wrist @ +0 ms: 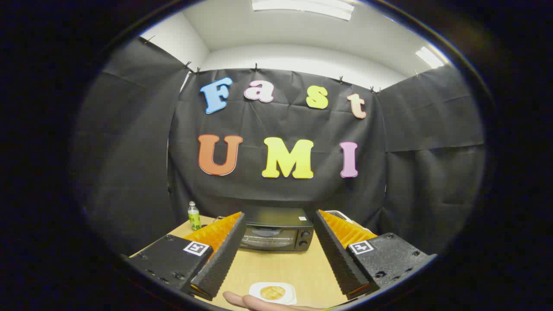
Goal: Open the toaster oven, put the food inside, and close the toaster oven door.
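Observation:
A black toaster oven [276, 230] stands on the wooden table [281, 265], beyond the fingertips and between them, its door shut. Close in front of the oven, low between the fingers, lies a small white plate [273, 293] carrying a round golden piece of food [272, 292]. My gripper [278, 216] is held above the table with its fingers wide apart and nothing between them. A person's hand [259, 303] reaches in beside the plate, at its near edge.
A small green bottle [194, 216] stands on the table to the left of the oven, by the left finger. Something white-edged [339, 214] shows behind the right finger, mostly hidden. Black cloth walls close in the table's back and sides.

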Motion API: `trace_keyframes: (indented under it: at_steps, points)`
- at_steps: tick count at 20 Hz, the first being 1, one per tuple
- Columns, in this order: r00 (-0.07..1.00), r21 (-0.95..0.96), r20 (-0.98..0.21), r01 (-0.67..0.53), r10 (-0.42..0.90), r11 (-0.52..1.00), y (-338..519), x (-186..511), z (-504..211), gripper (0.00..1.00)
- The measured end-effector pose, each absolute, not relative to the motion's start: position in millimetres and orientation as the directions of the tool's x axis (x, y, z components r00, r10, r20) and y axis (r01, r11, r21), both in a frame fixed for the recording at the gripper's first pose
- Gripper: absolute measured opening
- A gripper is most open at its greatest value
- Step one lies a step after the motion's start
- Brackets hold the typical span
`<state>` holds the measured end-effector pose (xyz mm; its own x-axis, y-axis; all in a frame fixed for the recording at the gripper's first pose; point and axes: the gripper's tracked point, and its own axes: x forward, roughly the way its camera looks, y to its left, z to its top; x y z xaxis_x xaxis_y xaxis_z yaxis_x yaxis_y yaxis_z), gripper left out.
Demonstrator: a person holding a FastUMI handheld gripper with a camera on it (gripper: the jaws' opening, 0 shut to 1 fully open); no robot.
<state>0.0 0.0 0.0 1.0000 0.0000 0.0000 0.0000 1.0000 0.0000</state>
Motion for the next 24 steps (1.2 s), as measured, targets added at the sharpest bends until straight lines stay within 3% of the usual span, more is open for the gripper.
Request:
trace_keyframes:
  at_steps: [2, 15, 24]
  points:
    - [0.999, -0.021, 0.027, 0.043, -0.043, 0.999, -11, -1, 3, 1.0]
    - [0.999, 0.01, 0.038, 0.005, -0.005, 1.0, -16, 2, -6, 1.0]
    - [1.0, -0.005, -0.005, -0.028, 0.028, 1.0, -15, 96, -16, 1.0]
